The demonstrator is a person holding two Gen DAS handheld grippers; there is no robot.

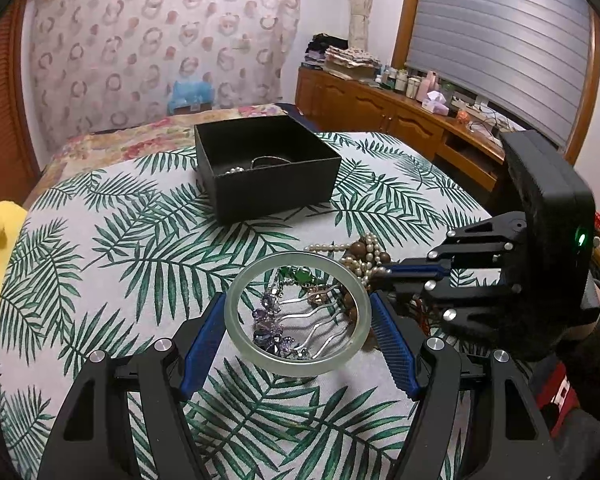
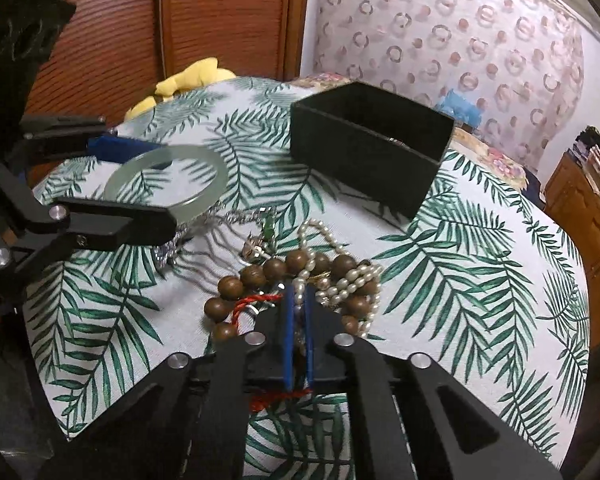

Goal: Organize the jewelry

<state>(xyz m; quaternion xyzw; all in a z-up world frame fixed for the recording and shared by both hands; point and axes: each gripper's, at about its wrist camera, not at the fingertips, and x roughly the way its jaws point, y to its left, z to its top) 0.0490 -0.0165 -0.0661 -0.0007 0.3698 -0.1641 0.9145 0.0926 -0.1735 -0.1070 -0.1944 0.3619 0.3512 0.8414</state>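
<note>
Holding a pale green translucent jade-like bangle flat between its blue-padded fingers, the left gripper keeps it raised just above the leaf-print tablecloth; the jaws stand wide, each pad against the outside of the ring. Beneath it lies a silver wavy hair comb with purple stones. Beside it, the right gripper has its jaws pressed nearly together on a strand of small cream pearls, which is tangled with a bracelet of round brown wooden beads and a red cord. Across the cloth, well apart from the heap, sits the open black square cardboard box, with a few pieces already glinting inside. So the sorting looks mid-way: both tools are loaded and the carry to the box comes next. I'd judge the pearls the tricky part, since lifting them may drag the wooden beads along. A slow, straight lift would show whether the strand comes free.
</note>
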